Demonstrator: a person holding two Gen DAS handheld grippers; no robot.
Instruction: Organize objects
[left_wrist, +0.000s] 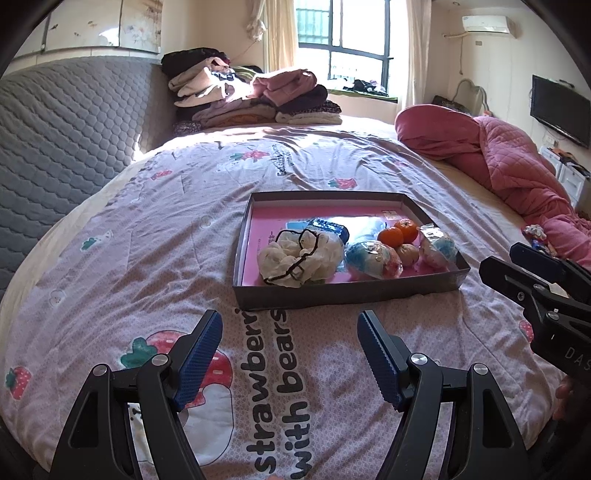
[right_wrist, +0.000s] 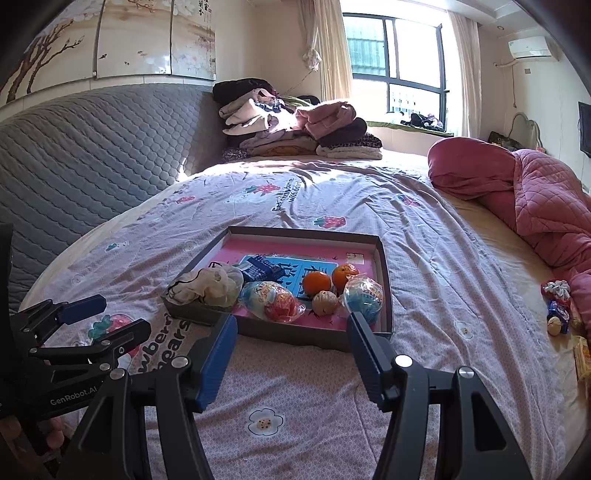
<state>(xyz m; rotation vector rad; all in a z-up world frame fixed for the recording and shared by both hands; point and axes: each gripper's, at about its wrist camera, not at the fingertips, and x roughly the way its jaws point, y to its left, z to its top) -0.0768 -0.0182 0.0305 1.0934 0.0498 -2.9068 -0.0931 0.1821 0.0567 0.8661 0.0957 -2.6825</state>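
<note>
Here, a shallow grey box (left_wrist: 332, 293) with a pink floor lies flat on a bedspread (left_wrist: 147, 229) printed with strawberries and bears, near the foot of the bed and just ahead of both grippers. Inside the box, from left to right: a crumpled white cloth with a black cord (left_wrist: 299, 258), a blue packet (left_wrist: 330, 227) behind it, a wrapped blue-and-red ball (left_wrist: 373, 260), two oranges (left_wrist: 392, 236) side by side, a pale peeled fruit (left_wrist: 408, 254) in front of them, and a second wrapped ball (left_wrist: 439, 247) against the right wall. The left gripper (left_wrist: 290, 354) hangs over the bedspread short of the box, its blue-padded jaws spread wide with nothing between them. The right gripper (right_wrist: 291, 354) sits just before the near wall of the box, its jaws likewise wide apart and empty; in the left wrist view it shows at the right edge. Beyond the box are a stack of folded clothes (left_wrist: 251, 96) by the grey quilted headboard (left_wrist: 66, 136) and a heaped pink quilt (left_wrist: 509, 155) on the right. A few small wrapped items (right_wrist: 559, 310) lie loose on the bed beside the quilt, well apart from the box.
</note>
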